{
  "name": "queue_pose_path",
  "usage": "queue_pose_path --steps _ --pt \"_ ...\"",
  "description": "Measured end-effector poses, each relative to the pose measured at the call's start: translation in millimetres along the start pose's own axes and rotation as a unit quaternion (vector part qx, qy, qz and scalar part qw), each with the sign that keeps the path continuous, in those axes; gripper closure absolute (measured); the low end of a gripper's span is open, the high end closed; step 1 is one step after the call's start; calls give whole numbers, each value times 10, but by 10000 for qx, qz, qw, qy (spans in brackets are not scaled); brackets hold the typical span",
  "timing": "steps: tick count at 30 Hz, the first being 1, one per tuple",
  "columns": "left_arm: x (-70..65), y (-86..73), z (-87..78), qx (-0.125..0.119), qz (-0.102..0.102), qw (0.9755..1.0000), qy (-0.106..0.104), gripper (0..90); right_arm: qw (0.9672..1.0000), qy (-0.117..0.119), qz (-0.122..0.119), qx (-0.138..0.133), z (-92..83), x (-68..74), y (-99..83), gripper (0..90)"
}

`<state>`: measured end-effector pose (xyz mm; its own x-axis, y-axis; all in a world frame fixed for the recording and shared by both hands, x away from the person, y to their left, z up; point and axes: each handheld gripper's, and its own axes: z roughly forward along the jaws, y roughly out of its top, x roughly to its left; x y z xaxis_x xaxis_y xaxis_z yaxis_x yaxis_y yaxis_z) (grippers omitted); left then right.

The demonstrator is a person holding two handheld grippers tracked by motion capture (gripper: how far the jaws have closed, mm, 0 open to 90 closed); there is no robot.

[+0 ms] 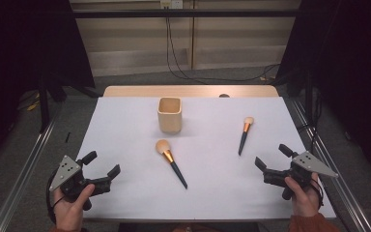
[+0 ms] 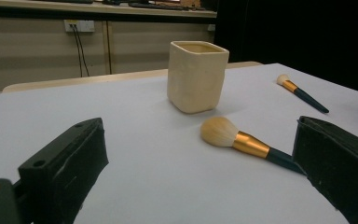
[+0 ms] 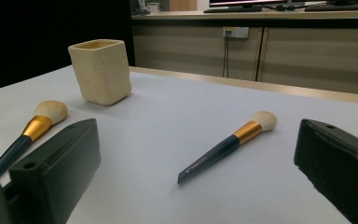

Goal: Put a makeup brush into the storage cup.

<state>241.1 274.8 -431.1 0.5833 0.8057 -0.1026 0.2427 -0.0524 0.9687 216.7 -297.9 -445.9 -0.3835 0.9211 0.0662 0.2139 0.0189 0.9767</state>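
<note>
A cream square cup (image 1: 169, 114) (image 2: 197, 76) (image 3: 101, 71) stands upright at the table's far middle. A large makeup brush (image 1: 171, 162) (image 2: 242, 142) (image 3: 25, 133) with pale bristles, gold collar and dark handle lies in front of it. A smaller brush (image 1: 244, 135) (image 2: 301, 94) (image 3: 228, 145) of the same kind lies to the right. My left gripper (image 1: 103, 164) (image 2: 200, 172) rests open at the near left, nothing between its jaws. My right gripper (image 1: 274, 156) (image 3: 196, 172) sits open at the near right, also holding nothing.
The white table top (image 1: 207, 193) has a wooden strip (image 1: 191, 91) along its far edge. Metal rails (image 1: 21, 169) run along both sides. Cables (image 1: 174, 58) hang down the back wall.
</note>
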Motion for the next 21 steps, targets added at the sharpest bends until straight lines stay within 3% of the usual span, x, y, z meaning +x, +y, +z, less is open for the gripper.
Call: queue_pose_path --steps 11,21 --pt "2 -1 12 48 -27 10000 52 30 10000 25 58 25 16 -13 -10 0" --pt "-61 10 -1 85 118 9999 -11 30 10000 83 -22 14 3 29 2 0"
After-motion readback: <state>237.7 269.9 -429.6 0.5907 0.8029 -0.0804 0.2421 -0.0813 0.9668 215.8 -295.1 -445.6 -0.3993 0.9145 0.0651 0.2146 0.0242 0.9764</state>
